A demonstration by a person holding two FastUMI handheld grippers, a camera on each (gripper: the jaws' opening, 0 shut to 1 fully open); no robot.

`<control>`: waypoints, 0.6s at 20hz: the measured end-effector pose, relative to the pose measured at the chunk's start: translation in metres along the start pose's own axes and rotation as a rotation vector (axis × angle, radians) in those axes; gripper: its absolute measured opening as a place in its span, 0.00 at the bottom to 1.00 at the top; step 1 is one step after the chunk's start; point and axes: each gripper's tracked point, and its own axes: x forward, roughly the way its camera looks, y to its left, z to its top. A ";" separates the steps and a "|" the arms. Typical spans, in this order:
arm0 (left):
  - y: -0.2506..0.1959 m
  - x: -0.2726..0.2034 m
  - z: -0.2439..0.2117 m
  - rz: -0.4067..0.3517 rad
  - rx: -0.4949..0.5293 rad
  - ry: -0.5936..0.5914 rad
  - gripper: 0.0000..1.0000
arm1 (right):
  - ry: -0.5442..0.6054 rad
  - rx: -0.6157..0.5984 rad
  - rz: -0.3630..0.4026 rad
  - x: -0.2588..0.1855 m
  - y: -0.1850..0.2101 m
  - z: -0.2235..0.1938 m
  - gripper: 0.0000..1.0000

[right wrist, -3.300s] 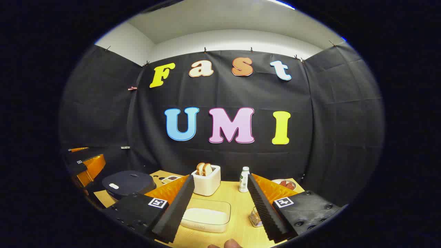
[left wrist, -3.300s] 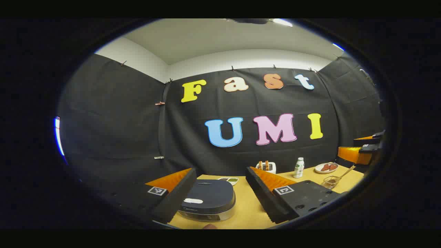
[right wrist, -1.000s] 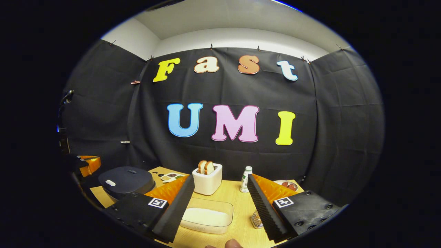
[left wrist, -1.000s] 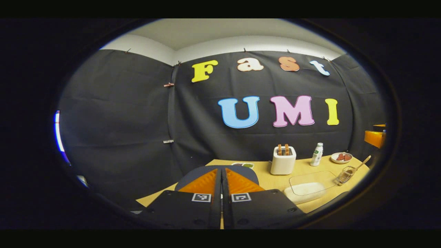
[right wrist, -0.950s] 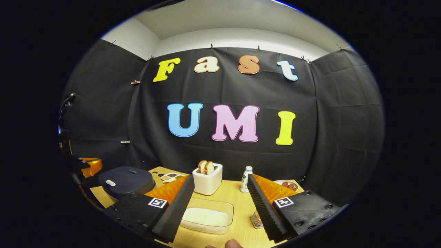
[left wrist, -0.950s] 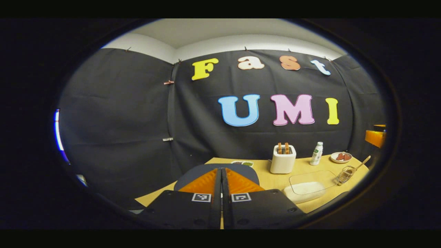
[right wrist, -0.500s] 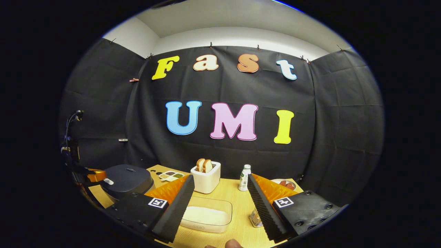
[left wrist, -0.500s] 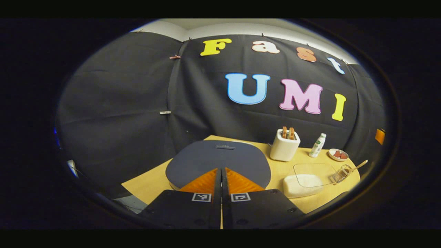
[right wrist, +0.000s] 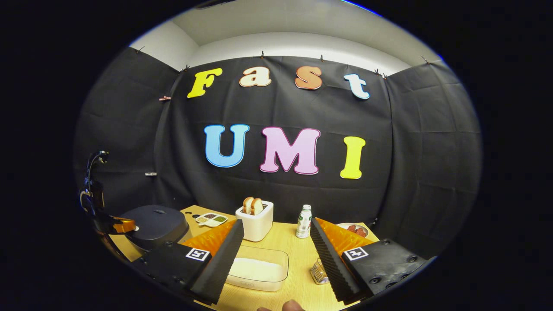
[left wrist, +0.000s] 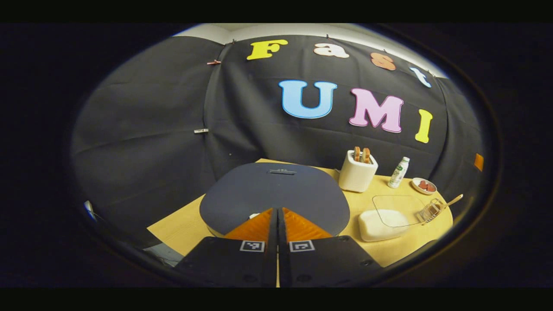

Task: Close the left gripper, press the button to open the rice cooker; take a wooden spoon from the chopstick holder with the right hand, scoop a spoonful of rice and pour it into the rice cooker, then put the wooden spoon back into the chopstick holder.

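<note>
Rice cooker lid down, left claw pinched together, seemingly at its button.

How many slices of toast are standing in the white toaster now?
2. Both slices stand side by side in the top of the toaster: the left slice and the right slice. Their lower parts are hidden inside it.

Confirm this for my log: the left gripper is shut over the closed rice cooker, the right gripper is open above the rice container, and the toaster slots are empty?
Not quite. The toaster holds two slices of bread, as the right gripper view shows. The rest stands: the left gripper is shut over the closed rice cooker, and the right gripper is open above the rice container.
</note>
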 end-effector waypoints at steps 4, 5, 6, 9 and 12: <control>-0.002 0.000 -0.004 0.011 0.014 -0.006 0.07 | 0.012 0.011 0.003 0.000 0.003 -0.003 0.96; -0.001 0.001 -0.005 0.018 0.031 -0.004 0.07 | 0.012 0.011 0.006 0.000 0.003 -0.004 0.96; -0.001 0.000 -0.005 0.023 0.037 0.000 0.07 | 0.009 0.012 0.010 -0.001 0.005 -0.003 0.96; 0.002 -0.001 -0.007 0.002 -0.056 0.019 0.07 | 0.001 0.009 0.020 -0.002 0.008 0.000 0.96; 0.000 0.000 -0.007 -0.022 -0.059 0.017 0.07 | -0.001 0.005 0.025 -0.004 0.007 0.000 0.96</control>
